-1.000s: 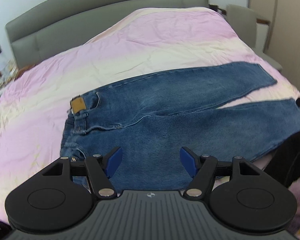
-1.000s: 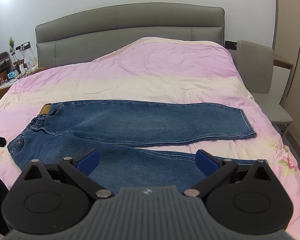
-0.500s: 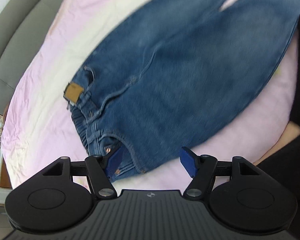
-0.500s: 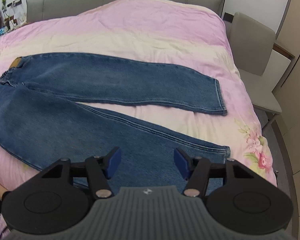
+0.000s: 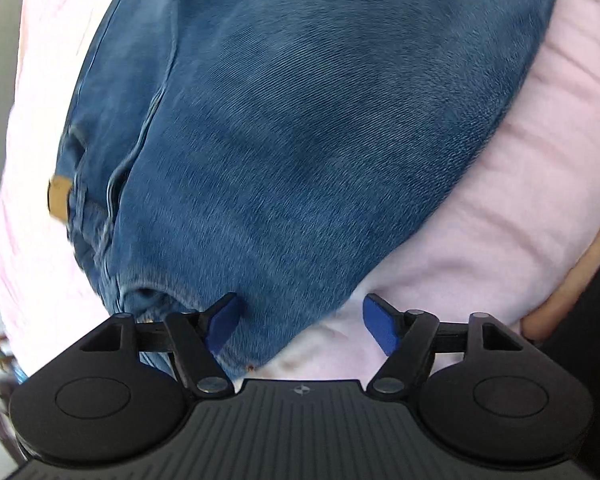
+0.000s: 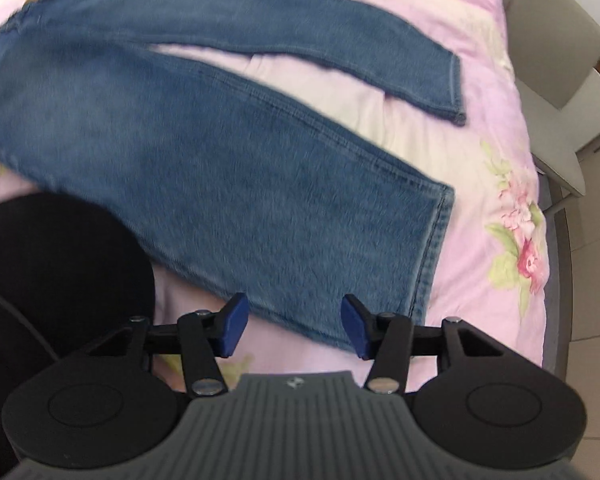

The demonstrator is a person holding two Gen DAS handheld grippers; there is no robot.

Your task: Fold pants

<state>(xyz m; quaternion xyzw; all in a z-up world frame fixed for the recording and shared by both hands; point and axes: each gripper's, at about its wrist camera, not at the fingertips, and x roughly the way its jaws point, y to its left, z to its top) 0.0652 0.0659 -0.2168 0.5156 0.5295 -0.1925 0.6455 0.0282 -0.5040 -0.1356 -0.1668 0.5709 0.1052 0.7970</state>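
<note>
Lying spread flat on a bed with a pink floral cover (image 6: 496,92), the blue pants (image 6: 228,176) have both legs stretched apart toward the bed's right side, the far leg ending at its hem (image 6: 456,88) and the near leg at its hem (image 6: 432,248); the left tongs (image 5: 300,326) point steeply down over the waist end of the pants (image 5: 300,140), jaws wide and opening, with the near corner of the waistband lying below the gap but no pad pressing on it; the left blue pad (image 5: 222,322) sits over denim, the right one (image 5: 380,328) over pink cover; a tan patch (image 5: 59,197) shows at the waistband's far end, blurred; the right tongs (image 6: 294,330) hang over the near leg's lower edge close to the hem, jaws about half spread and closing, denim beneath the gap, the pads not gripping it; a black sleeve (image 6: 56,264) fills the left of the right wrist view; a grey chair (image 6: 556,36) stands beside the bed at upper right.
</note>
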